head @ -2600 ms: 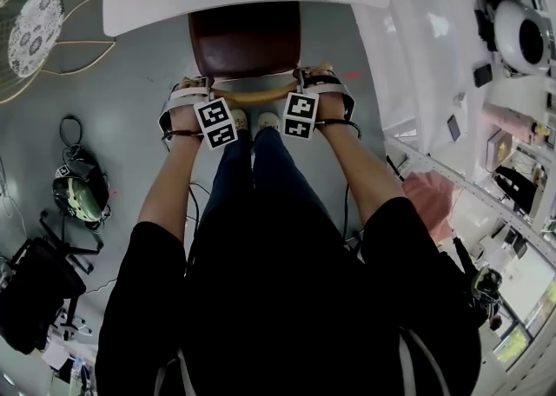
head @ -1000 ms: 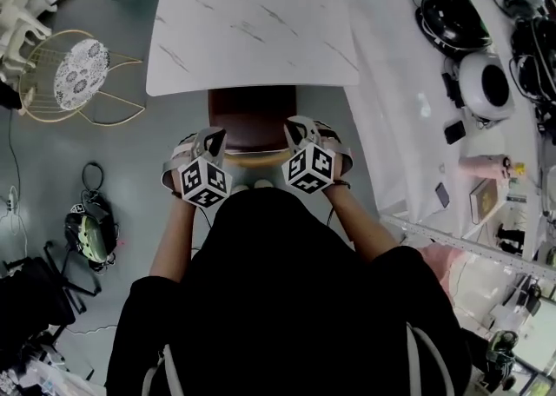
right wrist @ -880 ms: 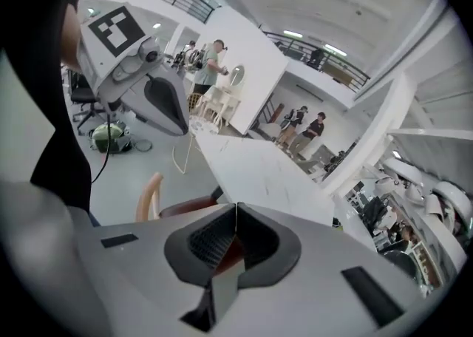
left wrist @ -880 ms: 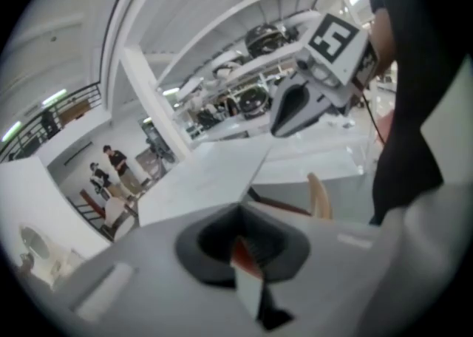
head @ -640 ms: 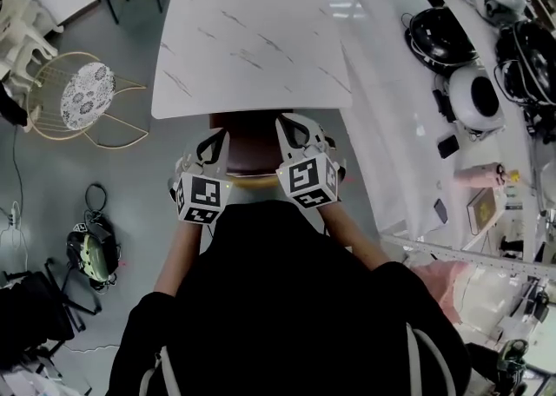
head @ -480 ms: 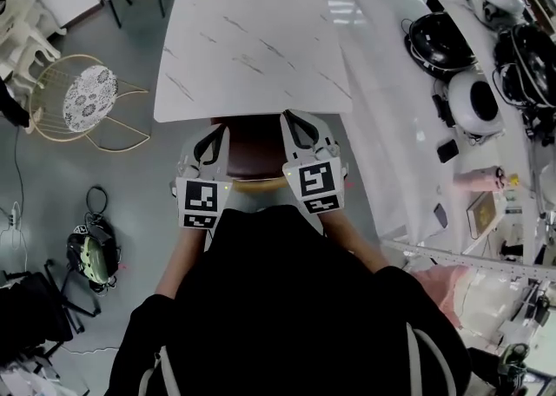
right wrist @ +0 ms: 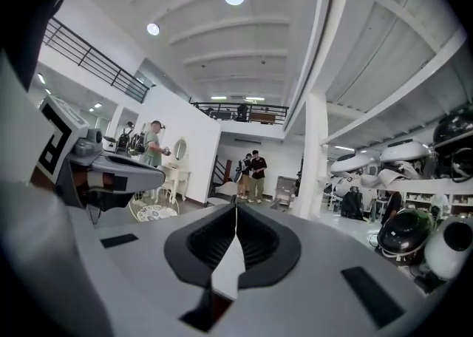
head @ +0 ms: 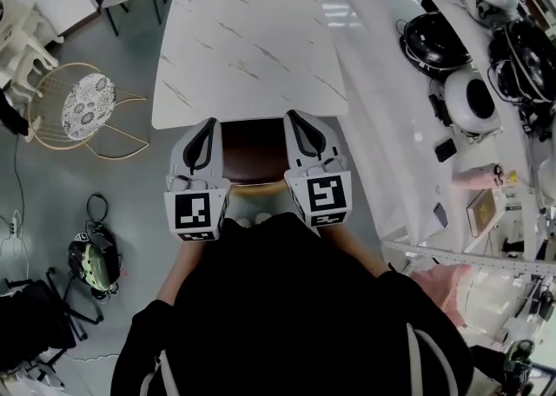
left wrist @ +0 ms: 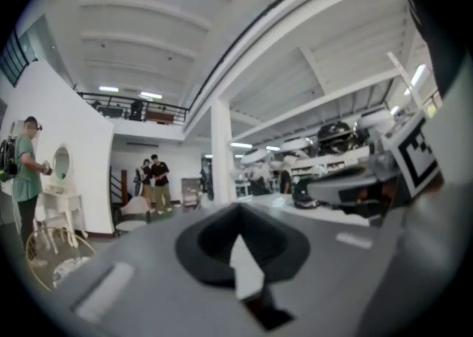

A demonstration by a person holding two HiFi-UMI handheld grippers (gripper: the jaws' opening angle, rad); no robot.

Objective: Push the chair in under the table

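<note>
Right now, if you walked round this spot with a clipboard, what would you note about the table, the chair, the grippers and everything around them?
Surface: white marble table, top bare.
Job's things: brown chair, seat partly under the table's near edge.
Clutter: round helmets on the long white bench at right.
Grippers: left gripper and right gripper both shut, nothing between the jaws, side by side, pointing level across the hall.
Cables: black cable looped on the floor at left.
Surroundings: gold wire chair left of the table; people standing far off.
</note>
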